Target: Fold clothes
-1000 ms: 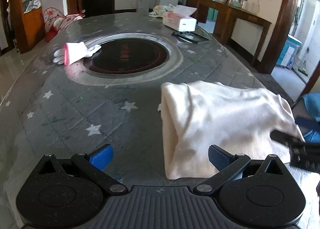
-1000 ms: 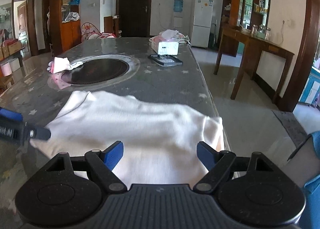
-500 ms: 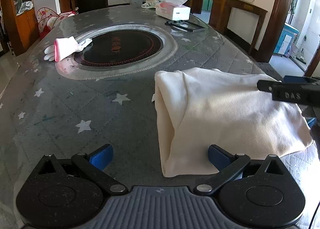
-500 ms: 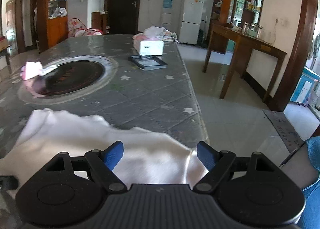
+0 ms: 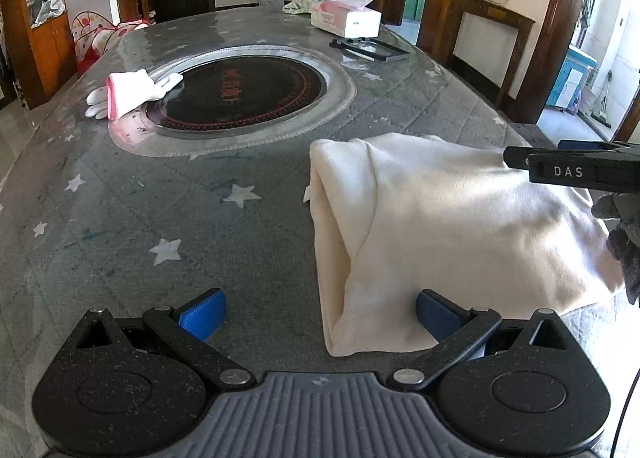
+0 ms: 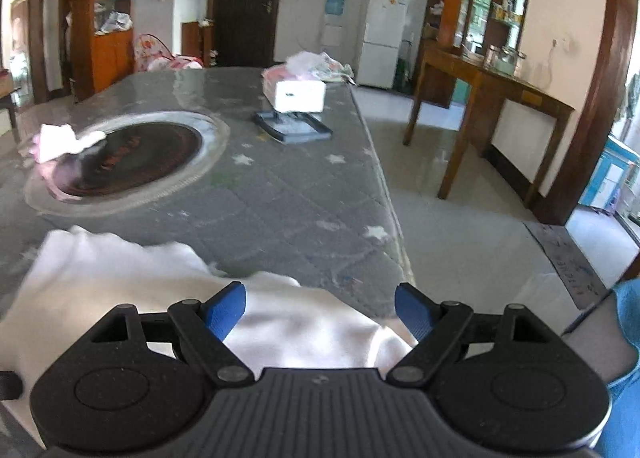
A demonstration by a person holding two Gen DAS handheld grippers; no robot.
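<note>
On the near right part of the grey star-patterned table [image 5: 168,194], your cream garment [image 5: 448,226] lies folded over, its rounded fold edge facing left and its right side reaching the table's right edge. Your left gripper [image 5: 320,312] sits low at the near edge with its blue-padded jaws spread wide, holding nothing; the right pad is just beside the garment's near corner, the left pad over bare table. Your right gripper [image 6: 320,308] is likewise spread wide and empty, held above the garment's right end near the table edge; from the left wrist view its black body marked "DAS" juts in from the right above the cloth. Farther off, a round dark cooktop [image 5: 236,92] is set in the table, with a pink-cuffed white glove [image 5: 128,92] at its left rim, and a tissue box [image 5: 346,18] beyond a black tray [image 5: 370,50] at the far right.
</note>
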